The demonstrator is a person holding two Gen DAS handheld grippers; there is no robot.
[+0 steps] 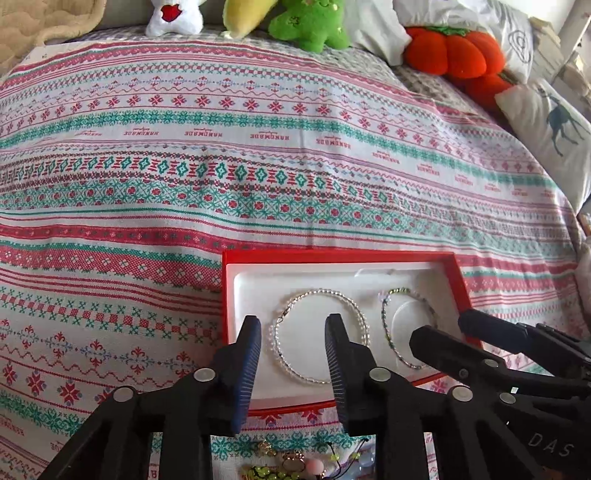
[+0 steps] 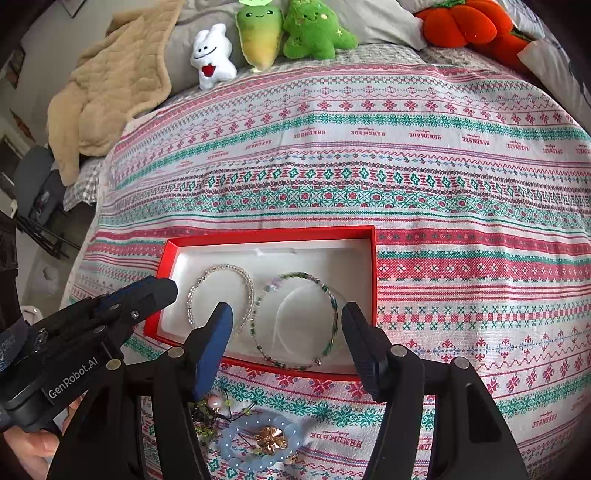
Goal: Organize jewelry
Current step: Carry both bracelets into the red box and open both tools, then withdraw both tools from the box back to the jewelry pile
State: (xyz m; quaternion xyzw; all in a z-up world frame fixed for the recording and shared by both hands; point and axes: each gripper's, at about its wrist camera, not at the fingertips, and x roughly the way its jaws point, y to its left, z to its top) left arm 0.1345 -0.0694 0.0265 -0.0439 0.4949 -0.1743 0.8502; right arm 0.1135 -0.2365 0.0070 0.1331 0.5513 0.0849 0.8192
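A red box (image 1: 458,273) (image 2: 373,273) with a white insert lies on the patterned cloth. In it lie a clear beaded bracelet (image 1: 354,310) (image 2: 249,284) on the left and a green beaded bracelet (image 1: 386,325) (image 2: 334,310) on the right. My left gripper (image 1: 293,328) is open and empty above the clear bracelet. My right gripper (image 2: 288,321) is open and empty above the green bracelet. It also shows in the left wrist view (image 1: 439,328). A loose pile of jewelry (image 2: 258,435) (image 1: 291,461), with a pale blue bracelet and a gold flower piece, lies on the cloth in front of the box.
Plush toys line the far edge: a white one (image 2: 212,55), a yellow-green one (image 2: 258,33), a green one (image 2: 314,29) and an orange pumpkin (image 1: 454,51). A beige blanket (image 2: 110,85) lies at far left. A deer pillow (image 1: 554,122) is at right.
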